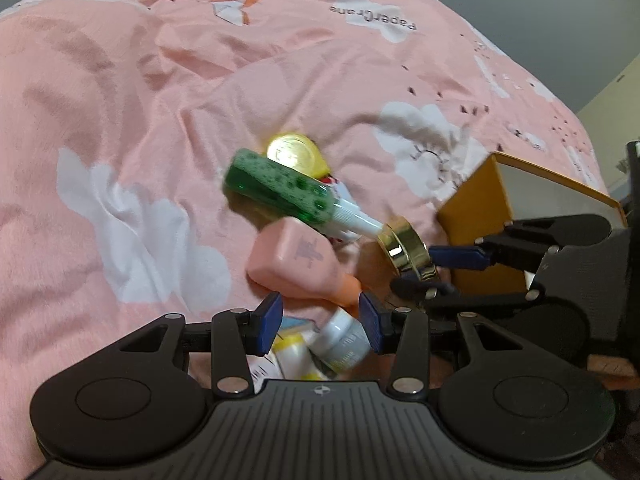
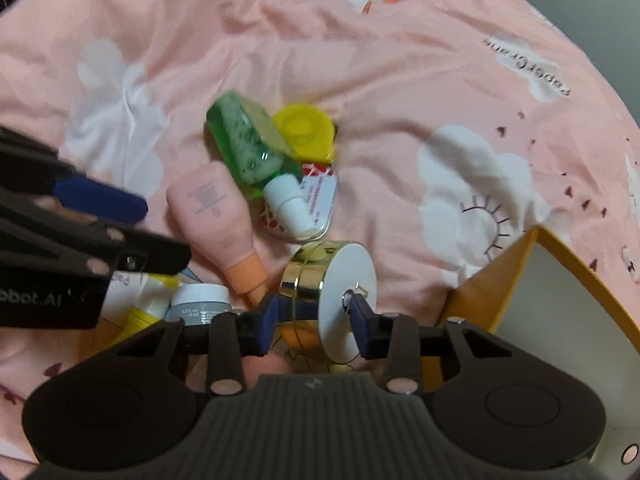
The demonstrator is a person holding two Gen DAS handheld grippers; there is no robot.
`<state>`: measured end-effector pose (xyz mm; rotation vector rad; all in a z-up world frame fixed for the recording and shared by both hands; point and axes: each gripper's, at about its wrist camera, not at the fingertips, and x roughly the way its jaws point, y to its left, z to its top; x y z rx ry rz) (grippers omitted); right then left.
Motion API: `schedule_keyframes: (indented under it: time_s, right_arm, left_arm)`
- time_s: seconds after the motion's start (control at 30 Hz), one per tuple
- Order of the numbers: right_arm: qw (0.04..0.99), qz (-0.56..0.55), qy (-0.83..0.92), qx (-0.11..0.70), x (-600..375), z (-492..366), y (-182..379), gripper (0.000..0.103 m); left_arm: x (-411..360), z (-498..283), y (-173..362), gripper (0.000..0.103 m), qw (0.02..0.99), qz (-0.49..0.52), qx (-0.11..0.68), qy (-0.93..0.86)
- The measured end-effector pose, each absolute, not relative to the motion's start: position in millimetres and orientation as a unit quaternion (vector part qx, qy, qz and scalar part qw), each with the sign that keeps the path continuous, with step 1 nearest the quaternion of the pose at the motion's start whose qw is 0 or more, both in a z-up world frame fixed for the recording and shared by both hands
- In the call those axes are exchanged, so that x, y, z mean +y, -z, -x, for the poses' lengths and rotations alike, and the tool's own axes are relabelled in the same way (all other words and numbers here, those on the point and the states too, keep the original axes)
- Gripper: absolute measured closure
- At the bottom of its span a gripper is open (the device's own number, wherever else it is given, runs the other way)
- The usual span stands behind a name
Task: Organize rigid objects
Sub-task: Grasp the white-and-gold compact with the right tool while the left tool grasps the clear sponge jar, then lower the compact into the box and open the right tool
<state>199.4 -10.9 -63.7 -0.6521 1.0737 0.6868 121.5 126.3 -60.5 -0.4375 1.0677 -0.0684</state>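
the right gripper (image 2: 314,322) grips a gold jar (image 2: 320,280) on its side, jaws clamped across it: one blue pad on the gold wall, the other on its white flat face. in the left wrist view the same jar (image 1: 404,248) sits between the right gripper's (image 1: 436,274) blue pads, just beside an orange box (image 1: 476,224). the box (image 2: 484,292) stands open on the pink bedsheet (image 2: 400,80), its pale inside showing.

the left gripper (image 1: 320,322) has its jaws apart at a middling width and holds nothing; it hovers above the pile. between its pads lie the orange neck of a pink bottle (image 1: 296,260) and a small white jar (image 1: 344,340) below. from the right wrist view the left gripper (image 2: 132,220) comes in from the left, over the white jar (image 2: 202,302) and a yellow tube (image 2: 148,308).

the rest of the pile lies close together on the sheet (image 1: 120,100): a green bottle (image 1: 276,188) with a white cap rests across a red and white tin (image 2: 316,200), touching the pink bottle (image 2: 216,208), and a yellow lid (image 2: 306,132) sits just behind the green bottle (image 2: 244,140).
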Motion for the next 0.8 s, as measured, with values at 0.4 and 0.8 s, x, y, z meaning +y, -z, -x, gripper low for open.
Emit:
schedule_keyframes:
  time_s: [0.4,0.8]
  right_arm:
    - [0.813,0.156,-0.325,0.457,-68.0,-187.7,-2.7,0.074]
    - [0.858,0.03,-0.319,0.401,-133.2,-158.2,-64.4,0.074]
  left_arm:
    - [81.5,-106.3,38.5,0.051,0.861,0.107,0.48,0.128]
    - [10.0,-101.4,45.9,0.035,0.825,-0.201,0.458,0.262]
